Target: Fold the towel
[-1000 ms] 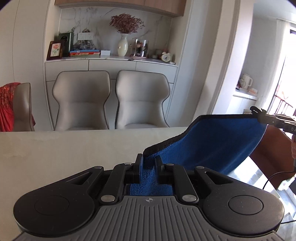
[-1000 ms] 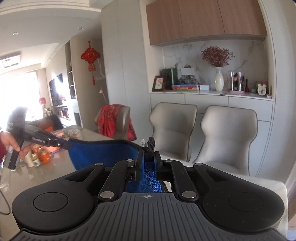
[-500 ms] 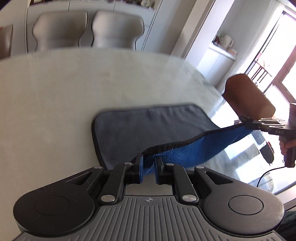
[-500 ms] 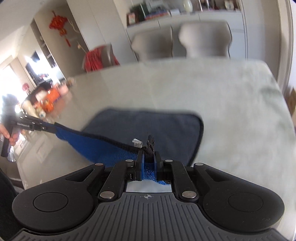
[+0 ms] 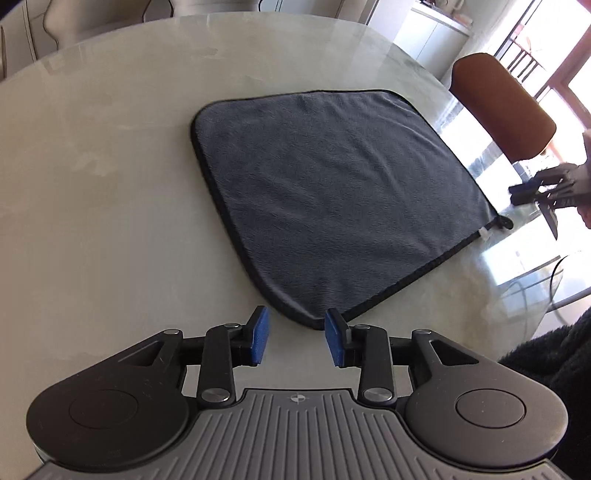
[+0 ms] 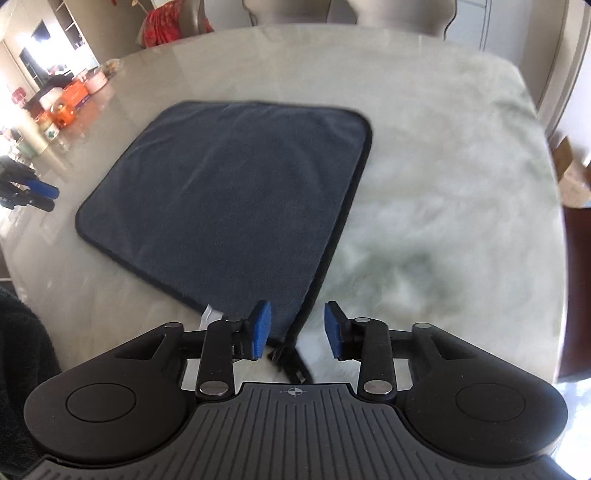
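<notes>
The towel (image 5: 332, 192) lies flat on the pale table (image 5: 110, 184), grey side up with a dark hem. My left gripper (image 5: 295, 338) hovers low over the towel's near corner; its jaws are opening, and the blue pads (image 5: 258, 339) stand apart without touching the cloth. In the right wrist view the towel (image 6: 229, 192) reaches down to my right gripper (image 6: 297, 332), whose jaws are also opening. The corner with its black loop (image 6: 284, 350) and white tag (image 6: 208, 314) lies loose between those pads. Each gripper also shows at the far corner in the other view: right gripper (image 5: 539, 195), left gripper (image 6: 33, 192).
A brown chair back (image 5: 502, 107) stands past the table's right edge. Jars and an orange box (image 6: 62, 103) crowd the table's left end. Beige chairs (image 6: 399, 14) line the far side. A dark fuzzy sleeve (image 5: 554, 362) shows at the near right.
Both grippers came down towards the table and tilted down. They let go of the raised blue-sided edge, and the towel now lies flat with only its grey side showing.
</notes>
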Demonstrator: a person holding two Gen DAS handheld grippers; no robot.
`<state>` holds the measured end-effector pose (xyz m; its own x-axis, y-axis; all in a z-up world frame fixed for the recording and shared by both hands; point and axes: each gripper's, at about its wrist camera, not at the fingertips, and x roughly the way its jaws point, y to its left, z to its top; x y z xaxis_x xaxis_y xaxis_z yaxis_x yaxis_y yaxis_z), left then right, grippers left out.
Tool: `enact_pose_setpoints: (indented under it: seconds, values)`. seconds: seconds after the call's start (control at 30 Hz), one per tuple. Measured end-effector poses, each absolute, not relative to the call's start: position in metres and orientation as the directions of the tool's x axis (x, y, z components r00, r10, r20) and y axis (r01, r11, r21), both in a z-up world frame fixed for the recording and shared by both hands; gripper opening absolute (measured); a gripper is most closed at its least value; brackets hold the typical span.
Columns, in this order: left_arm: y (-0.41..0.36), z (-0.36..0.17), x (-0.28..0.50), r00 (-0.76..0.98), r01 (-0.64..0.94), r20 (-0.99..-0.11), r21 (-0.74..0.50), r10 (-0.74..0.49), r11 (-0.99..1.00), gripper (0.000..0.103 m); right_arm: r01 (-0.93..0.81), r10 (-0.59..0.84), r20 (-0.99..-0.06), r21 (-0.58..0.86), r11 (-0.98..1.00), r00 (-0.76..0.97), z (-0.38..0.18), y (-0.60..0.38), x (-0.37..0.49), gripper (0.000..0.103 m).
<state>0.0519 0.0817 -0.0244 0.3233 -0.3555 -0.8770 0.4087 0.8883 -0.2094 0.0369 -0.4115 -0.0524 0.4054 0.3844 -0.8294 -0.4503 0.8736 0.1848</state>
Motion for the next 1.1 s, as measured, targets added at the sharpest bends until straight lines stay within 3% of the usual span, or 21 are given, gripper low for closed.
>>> enact_pose_setpoints:
  seconds: [0.07,0.13,0.3,0.5,0.77,1.1]
  values:
    - [0.080,-0.014,0.067,0.385,0.404,-0.850,-0.195,-0.360,0.894,0.041,-0.438,0.396,-0.800,0.188,0.879,0.451,-0.049,-0.406,0.046,0.038]
    - [0.069,-0.009,0.090,0.479,0.388,-0.804,-0.165,-0.351,0.907,0.054,-0.405,0.390,-0.768,0.186,0.895,0.508,-0.055,-0.394,0.069,0.038]
    - [0.036,-0.027,0.156,0.619,0.320,-0.697,-0.198,-0.363,0.927,0.055,-0.314,0.376,-0.735,0.231,0.921,0.564,-0.084,-0.364,0.124,0.039]
    - [0.022,-0.067,0.202,0.608,0.213,-0.725,-0.245,-0.325,0.946,0.055,-0.297,0.321,-0.738,0.171,0.940,0.593,-0.114,-0.338,0.166,0.044]
    - [0.021,-0.099,0.232,0.588,0.182,-0.746,-0.256,-0.314,0.949,0.057,-0.338,0.336,-0.730,0.152,0.929,0.595,-0.132,-0.325,0.199,0.047]
    - [0.021,-0.108,0.250,0.594,0.200,-0.757,-0.188,-0.272,0.962,0.055,-0.348,0.311,-0.718,0.101,0.932,0.623,-0.139,-0.323,0.218,0.047]
